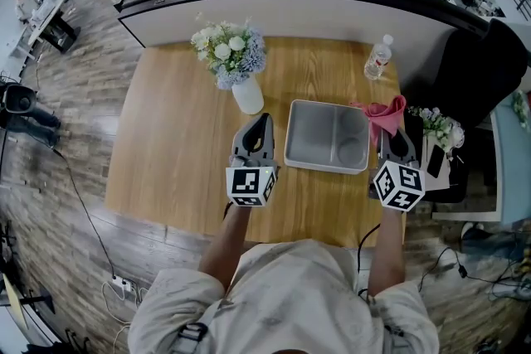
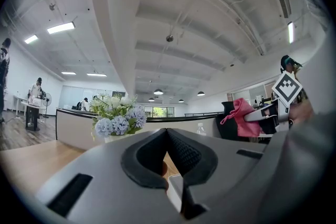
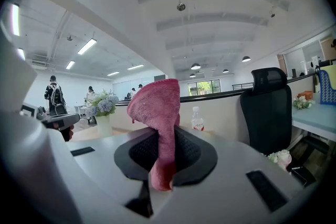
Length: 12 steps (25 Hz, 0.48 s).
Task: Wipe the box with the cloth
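A grey box with two compartments lies on the wooden table, between my two grippers. My right gripper stands just right of the box, shut on a pink cloth that sticks up above its jaws; in the right gripper view the cloth is pinched between the dark pads. My left gripper is left of the box, its jaws closed together with nothing in them. In the left gripper view the right gripper and the pink cloth show at the right.
A white vase of flowers stands behind the left gripper. A water bottle stands at the table's far right corner. A black chair and a small bouquet are to the right. A partition wall runs behind the table.
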### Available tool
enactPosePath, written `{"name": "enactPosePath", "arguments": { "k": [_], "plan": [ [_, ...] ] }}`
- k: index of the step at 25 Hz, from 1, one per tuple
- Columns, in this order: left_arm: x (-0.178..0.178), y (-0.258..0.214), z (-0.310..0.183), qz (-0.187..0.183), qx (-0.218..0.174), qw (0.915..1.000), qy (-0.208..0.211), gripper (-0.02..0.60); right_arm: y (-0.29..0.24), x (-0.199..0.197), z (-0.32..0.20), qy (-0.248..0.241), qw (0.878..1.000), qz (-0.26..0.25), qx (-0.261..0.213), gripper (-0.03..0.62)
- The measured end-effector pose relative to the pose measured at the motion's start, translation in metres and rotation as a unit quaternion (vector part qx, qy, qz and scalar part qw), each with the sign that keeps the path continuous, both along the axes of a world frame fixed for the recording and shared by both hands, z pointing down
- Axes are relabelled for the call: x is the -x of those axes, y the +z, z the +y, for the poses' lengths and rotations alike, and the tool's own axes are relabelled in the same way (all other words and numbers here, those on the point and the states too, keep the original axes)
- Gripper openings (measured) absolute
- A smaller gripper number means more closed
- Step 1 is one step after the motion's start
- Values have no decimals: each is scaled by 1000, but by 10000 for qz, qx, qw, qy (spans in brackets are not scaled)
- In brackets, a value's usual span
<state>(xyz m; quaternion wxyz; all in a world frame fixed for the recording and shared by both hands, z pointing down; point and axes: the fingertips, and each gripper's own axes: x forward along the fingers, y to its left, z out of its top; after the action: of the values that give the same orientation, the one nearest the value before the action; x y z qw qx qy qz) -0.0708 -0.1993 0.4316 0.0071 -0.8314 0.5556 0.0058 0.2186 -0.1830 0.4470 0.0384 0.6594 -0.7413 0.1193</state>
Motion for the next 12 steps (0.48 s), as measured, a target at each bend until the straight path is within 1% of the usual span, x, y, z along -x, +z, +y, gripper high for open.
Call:
{"name": "enactPosePath", "arguments": {
  "k": [12],
  "plan": [
    [0, 0, 0, 2, 3, 10000, 10, 14, 0, 4, 0, -58, 10000, 78, -4, 66]
  ]
}}
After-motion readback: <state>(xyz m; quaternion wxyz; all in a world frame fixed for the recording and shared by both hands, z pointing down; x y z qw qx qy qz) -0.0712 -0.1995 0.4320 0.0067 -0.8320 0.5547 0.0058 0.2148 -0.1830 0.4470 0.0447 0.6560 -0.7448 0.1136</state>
